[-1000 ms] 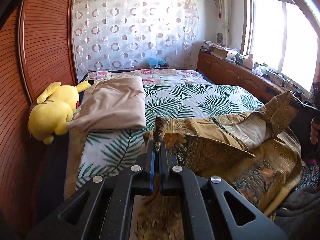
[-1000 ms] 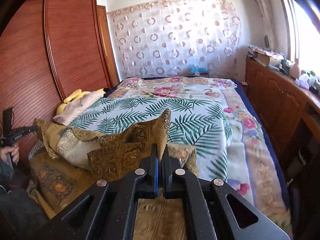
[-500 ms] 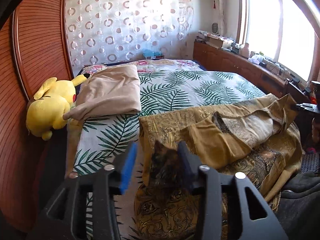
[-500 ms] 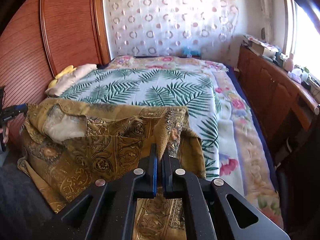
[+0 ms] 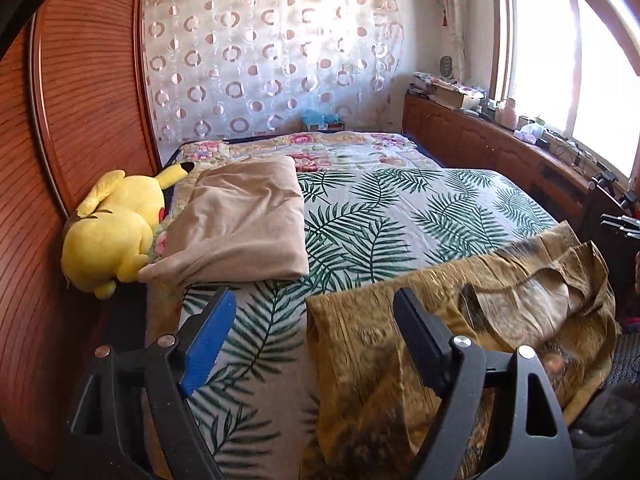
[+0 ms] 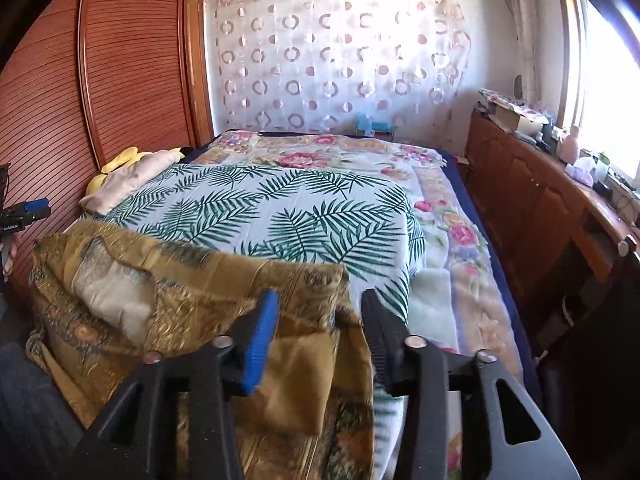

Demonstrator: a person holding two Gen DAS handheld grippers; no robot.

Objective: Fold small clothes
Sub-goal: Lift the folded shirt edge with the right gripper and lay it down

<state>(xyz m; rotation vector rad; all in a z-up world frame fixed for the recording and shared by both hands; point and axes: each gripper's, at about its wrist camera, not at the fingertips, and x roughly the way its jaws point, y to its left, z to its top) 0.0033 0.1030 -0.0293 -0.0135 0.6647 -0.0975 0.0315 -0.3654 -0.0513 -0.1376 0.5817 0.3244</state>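
Observation:
A gold-brown patterned garment (image 5: 460,320) lies crumpled across the near edge of the bed, folded over on itself; it also shows in the right wrist view (image 6: 192,304). My left gripper (image 5: 314,300) is open and empty, hovering above the garment's left corner. My right gripper (image 6: 318,304) is open and empty, just above the garment's right corner. The left gripper also shows at the far left of the right wrist view (image 6: 28,212).
A folded beige cloth (image 5: 244,224) and a yellow plush toy (image 5: 116,232) lie at the bed's left side by the wooden wardrobe (image 5: 80,100). The palm-leaf bedspread (image 5: 400,216) covers the bed. A wooden cabinet (image 6: 540,208) runs along the right under the window.
Both grippers have opened and let go of the garment. Its lifted corners have dropped onto the bed and both grippers have pulled back a little.

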